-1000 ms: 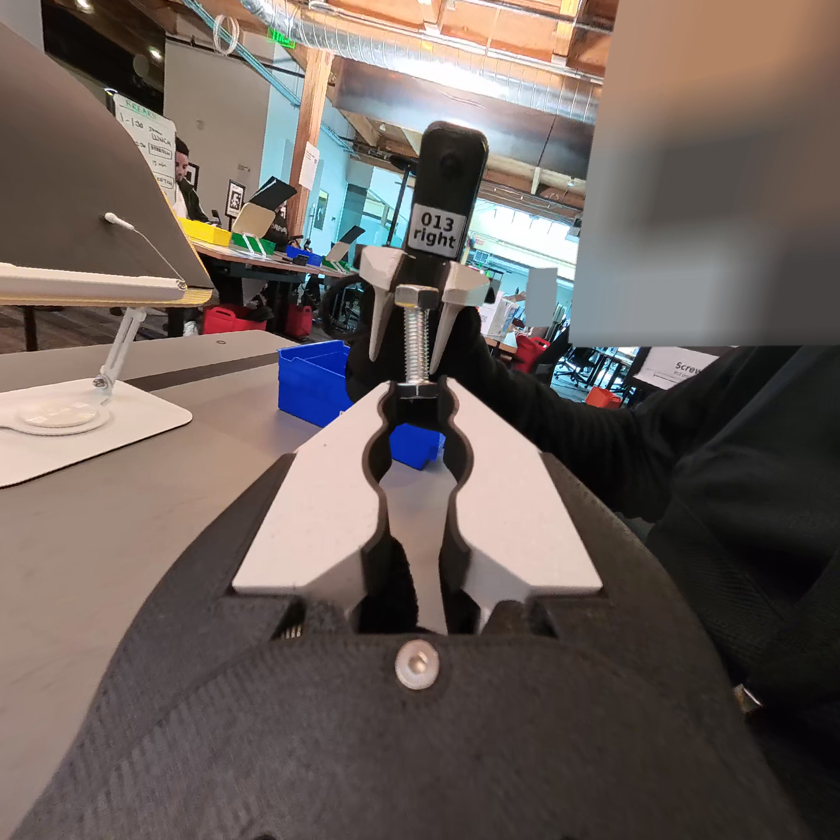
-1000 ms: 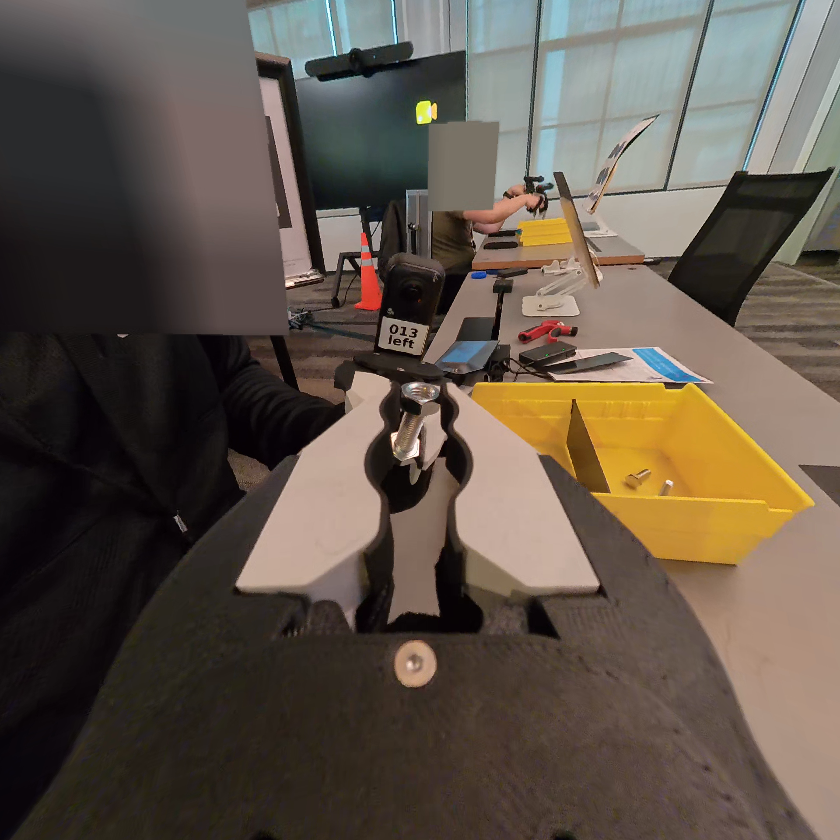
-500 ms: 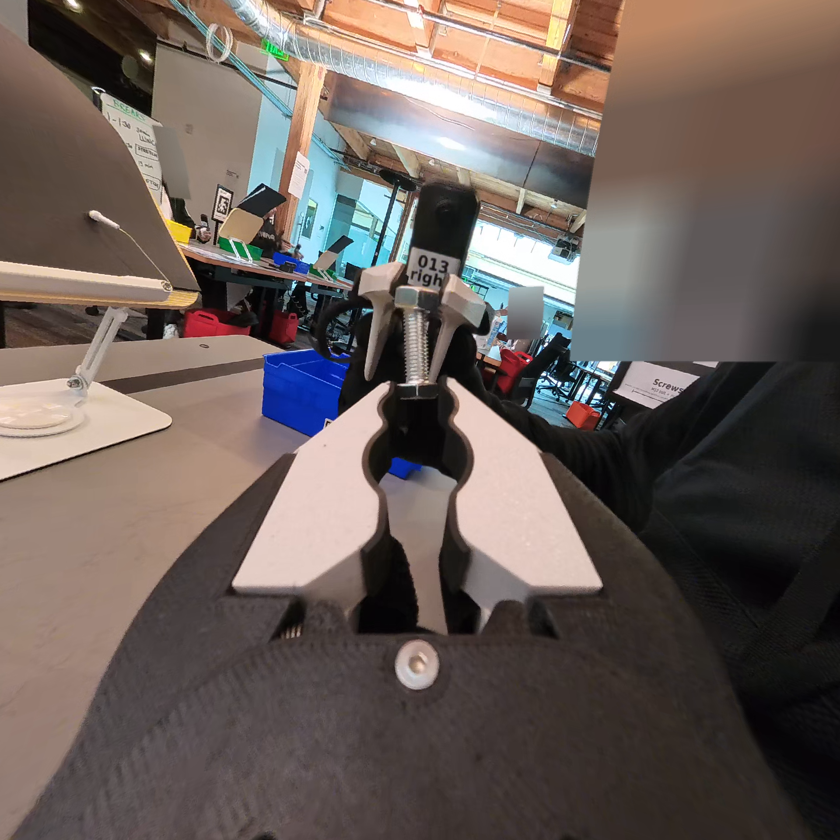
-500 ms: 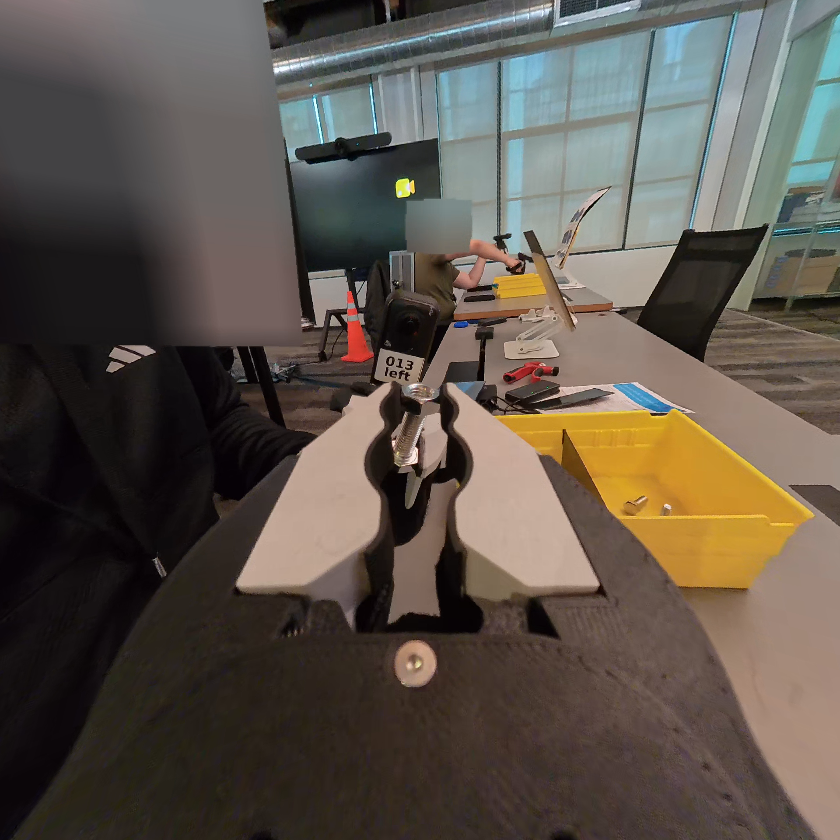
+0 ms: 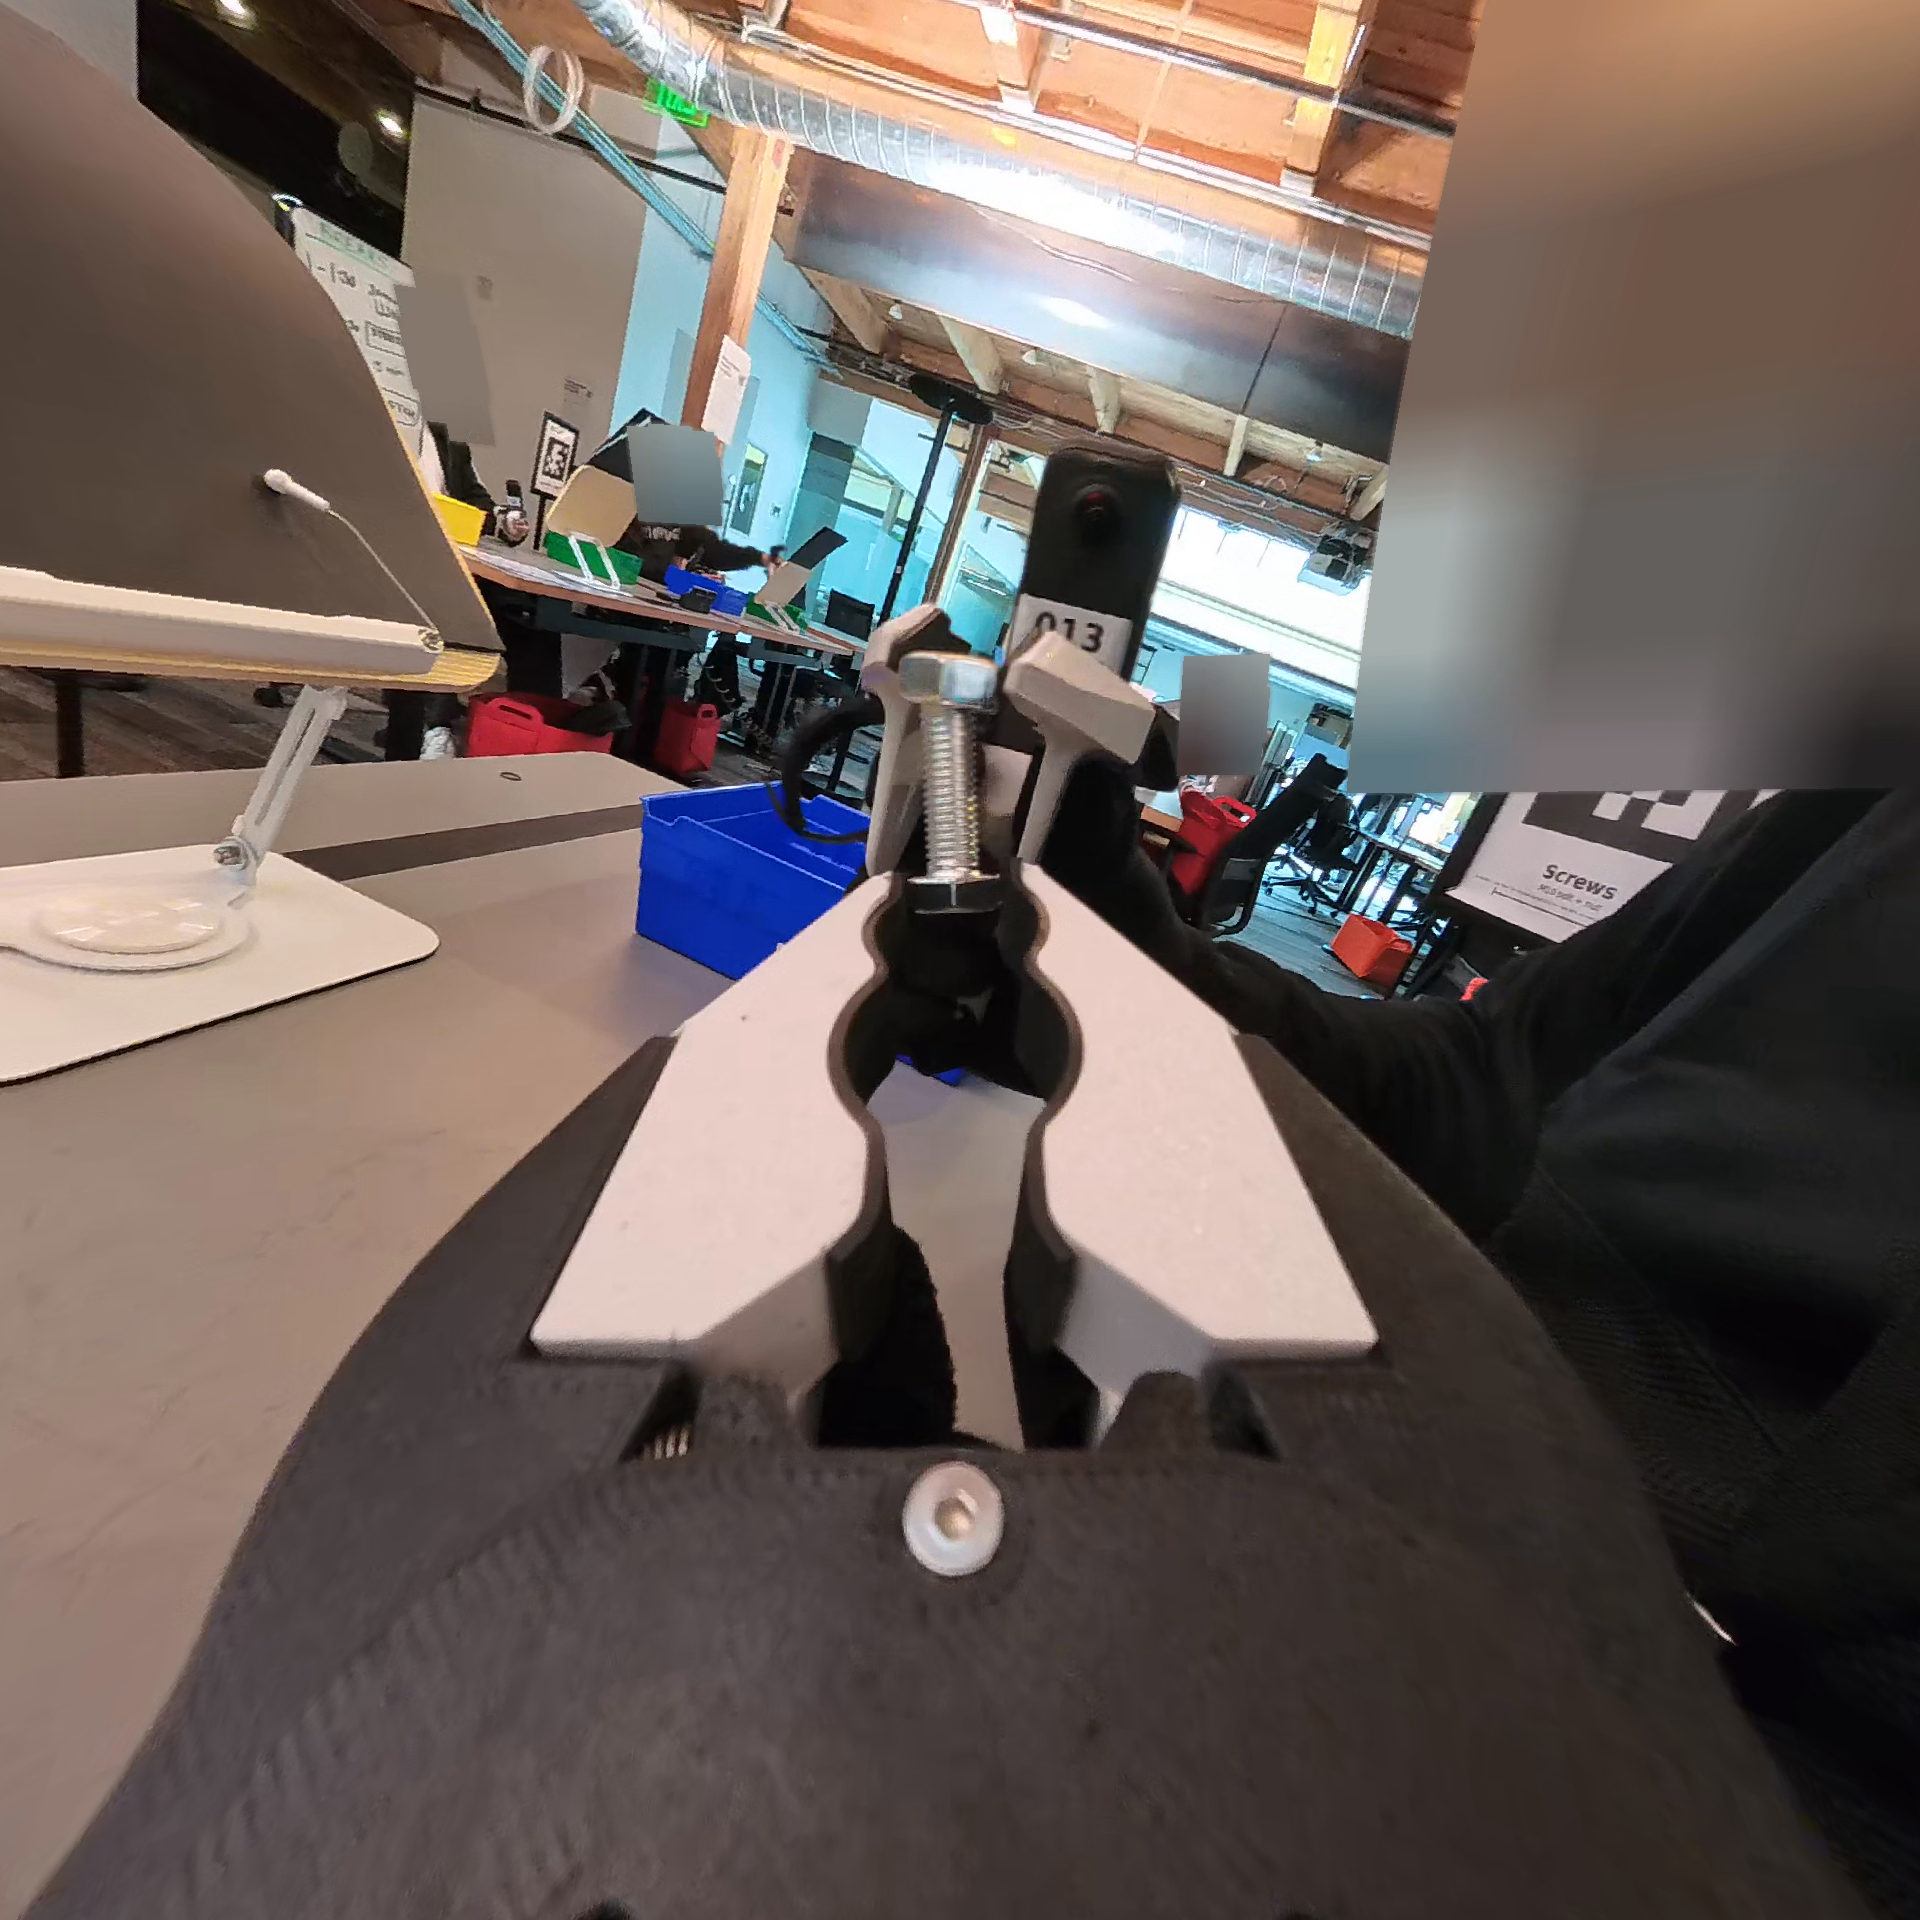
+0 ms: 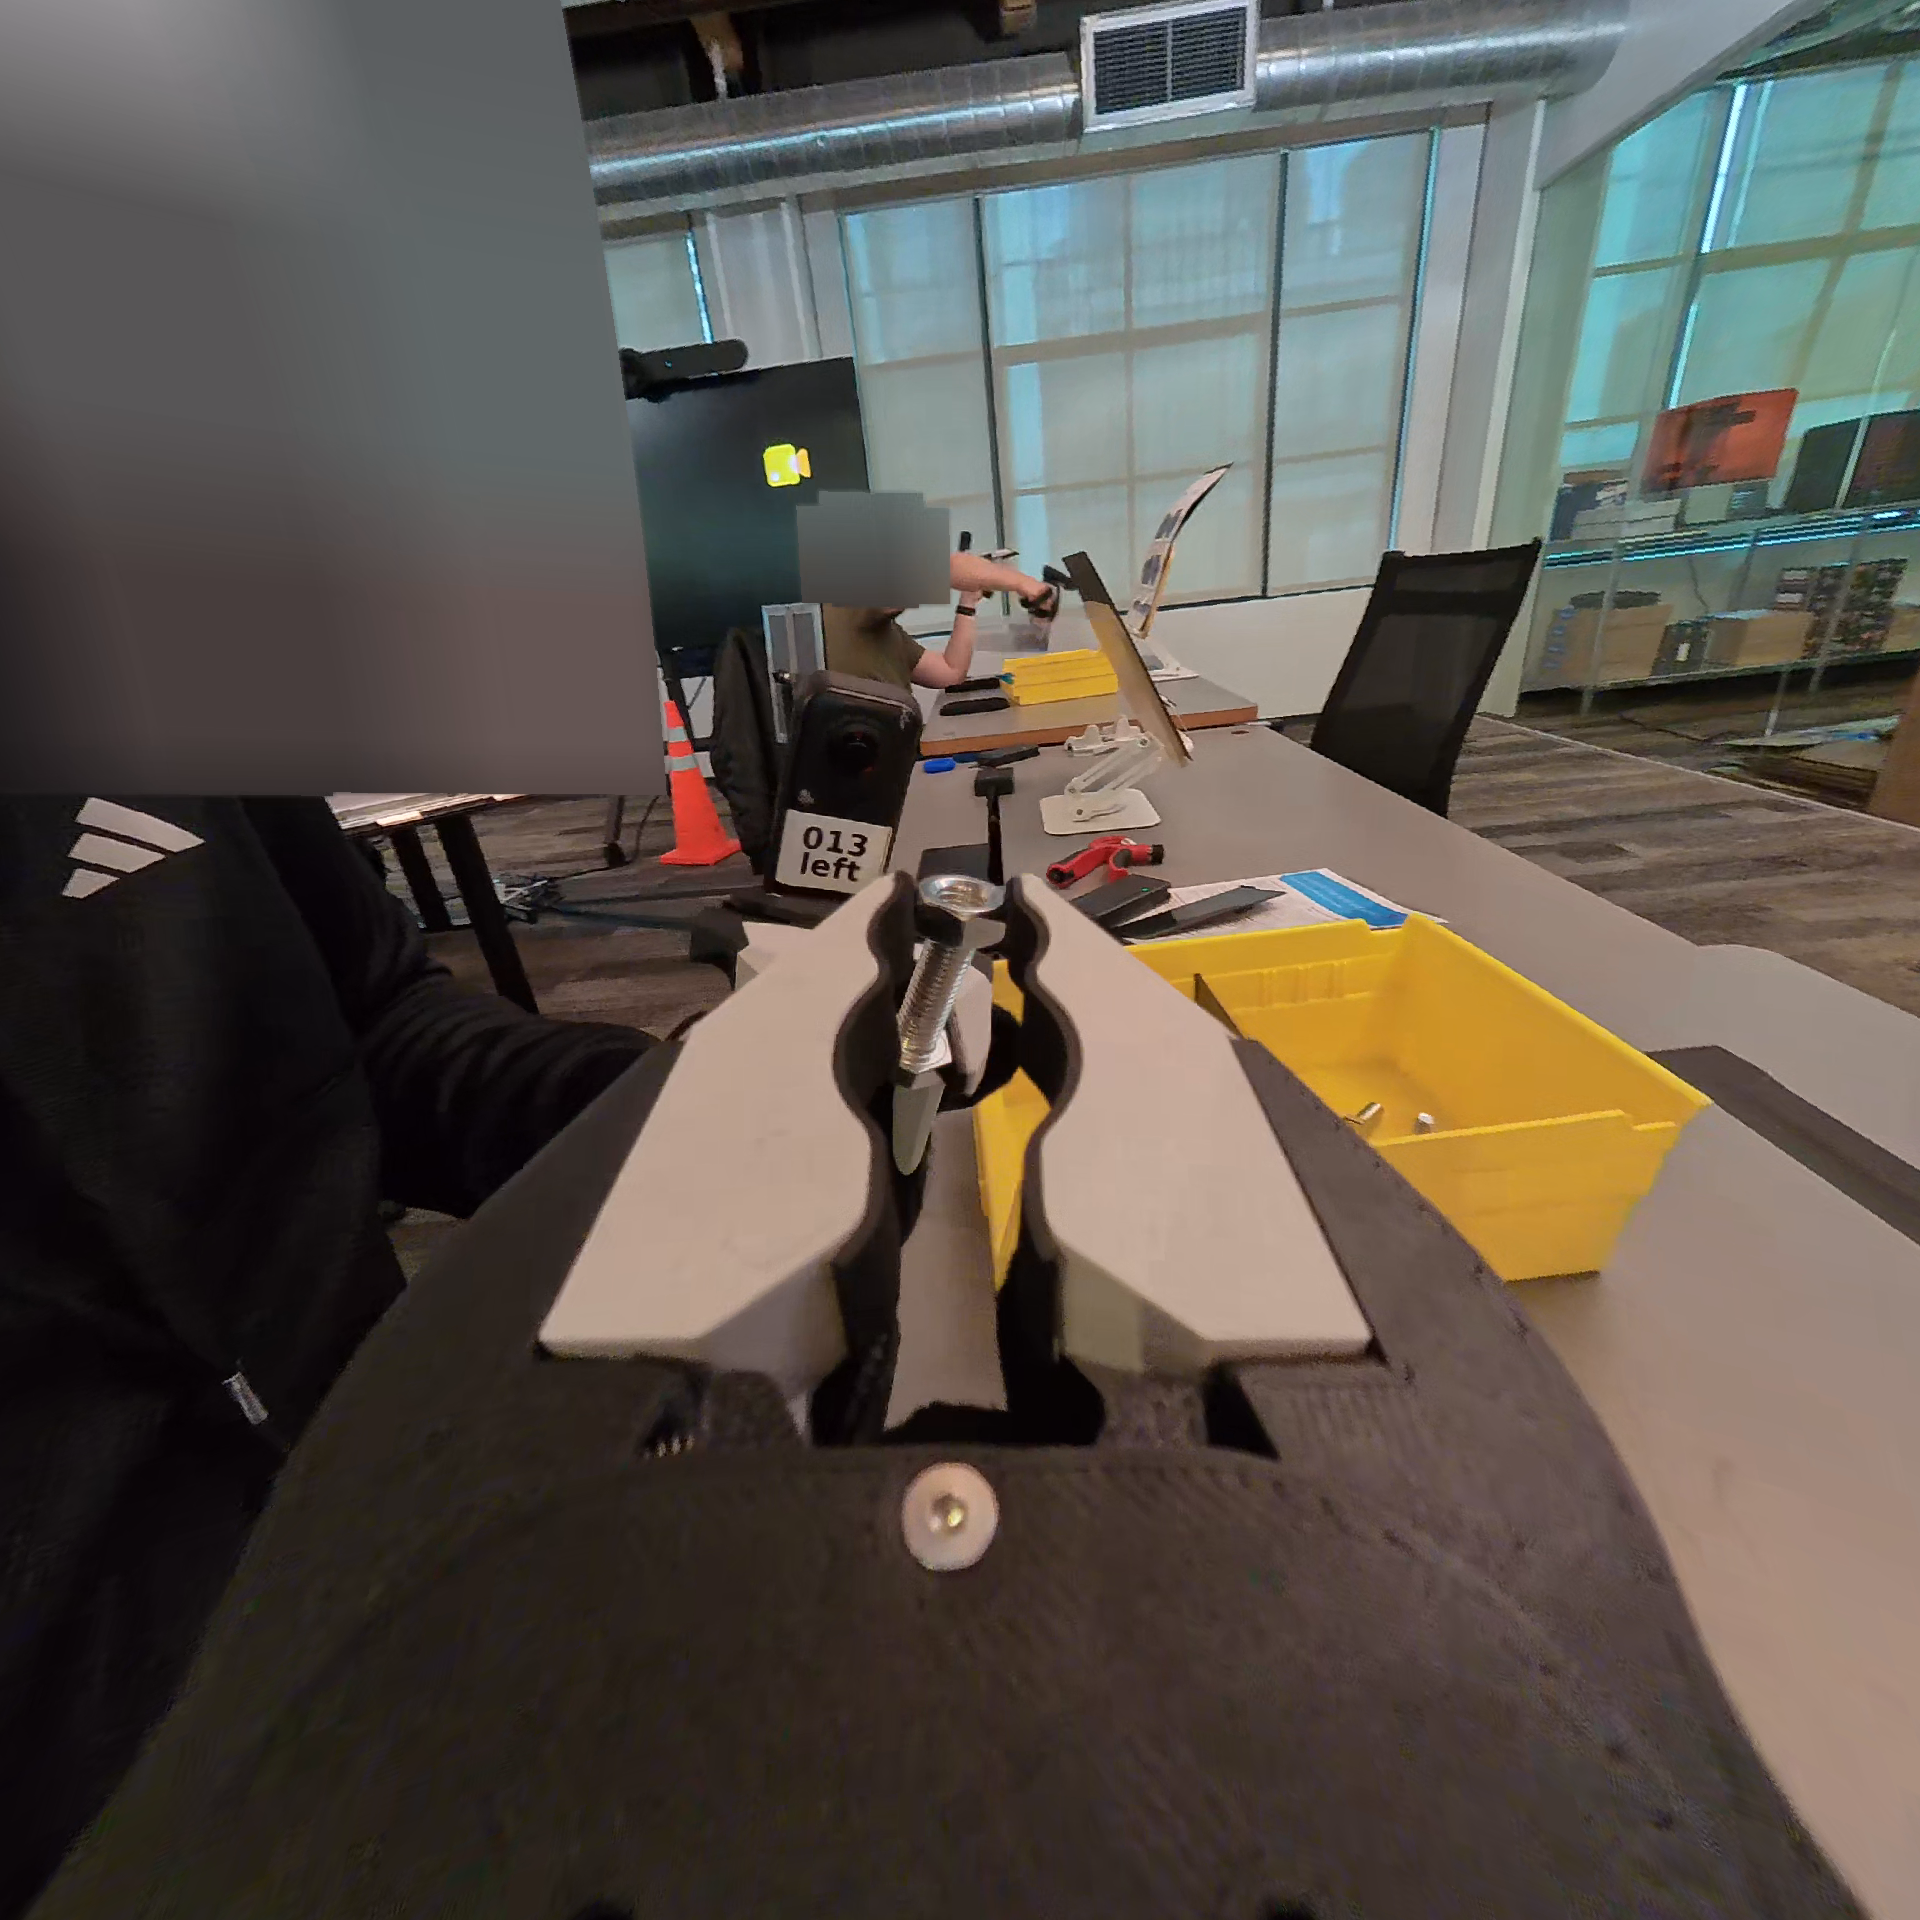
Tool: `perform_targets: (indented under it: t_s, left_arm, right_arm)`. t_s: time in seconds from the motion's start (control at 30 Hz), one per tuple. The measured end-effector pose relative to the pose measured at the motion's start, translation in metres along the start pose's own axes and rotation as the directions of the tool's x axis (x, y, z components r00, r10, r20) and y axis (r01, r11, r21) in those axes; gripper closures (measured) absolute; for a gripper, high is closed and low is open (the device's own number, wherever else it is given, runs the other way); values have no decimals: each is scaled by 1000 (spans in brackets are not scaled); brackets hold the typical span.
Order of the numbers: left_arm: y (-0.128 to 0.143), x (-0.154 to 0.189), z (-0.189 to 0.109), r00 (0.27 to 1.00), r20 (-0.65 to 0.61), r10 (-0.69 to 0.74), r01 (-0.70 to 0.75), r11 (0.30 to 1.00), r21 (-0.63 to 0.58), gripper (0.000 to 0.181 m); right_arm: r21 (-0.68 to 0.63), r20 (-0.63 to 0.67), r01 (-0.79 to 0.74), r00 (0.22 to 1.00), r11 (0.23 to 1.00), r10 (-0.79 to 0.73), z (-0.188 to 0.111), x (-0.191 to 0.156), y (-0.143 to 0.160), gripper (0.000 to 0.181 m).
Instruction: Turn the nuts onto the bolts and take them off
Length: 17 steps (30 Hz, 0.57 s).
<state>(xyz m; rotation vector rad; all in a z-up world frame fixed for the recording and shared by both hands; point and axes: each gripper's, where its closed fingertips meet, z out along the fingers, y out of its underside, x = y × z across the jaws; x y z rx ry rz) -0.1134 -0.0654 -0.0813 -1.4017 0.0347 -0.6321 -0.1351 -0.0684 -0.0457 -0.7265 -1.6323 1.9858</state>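
While the left hand-held gripper (image 5: 951, 902) pinches the nut (image 5: 952, 894) at its fingertips, the right hand-held gripper (image 6: 958, 902) pinches the hex head of the bolt (image 5: 951, 769) threaded into that nut. In the left wrist view the bolt stands nearly upright above the nut, its head clamped between the pale fingers (image 5: 1081, 712) of the right hand-held gripper, which reaches in from behind with its labelled black camera above. In the right wrist view the bolt (image 6: 935, 987) slants down from the fingertips to the nut (image 6: 921, 1058), where a finger (image 6: 912, 1127) of the left hand-held gripper shows just below. Both are held in the air above the grey bench (image 6: 1704, 1455). Right of the bolt, a yellow bin (image 6: 1507, 1216) sits on the bench with 2 small bolts (image 6: 1392, 1117) in its far compartment. In the left wrist view a blue bin (image 5: 727, 883) lies left of the bolt, and a white stand (image 5: 187, 935) farther left.
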Motion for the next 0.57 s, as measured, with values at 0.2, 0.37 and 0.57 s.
perform_targets:
  t_s: [0.2, 0.37, 0.57]
  left_arm:
    - [0, -3, 0, 1000, 20, 7, -7, 1000, -2, 166]
    - [3, -6, 0, 998, 55, 38, -36, 999, -26, 166]
    - [6, -10, 0, 993, 86, 75, -71, 996, -52, 166]
  right_arm:
    - [14, -84, -14, 996, 1000, 15, 1, 3, 1, 166]
    - [-14, -156, 2, 988, 1000, -5, 1, 5, 4, 167]
    - [-7, -218, -29, 976, 1000, 27, 0, 8, 6, 166]
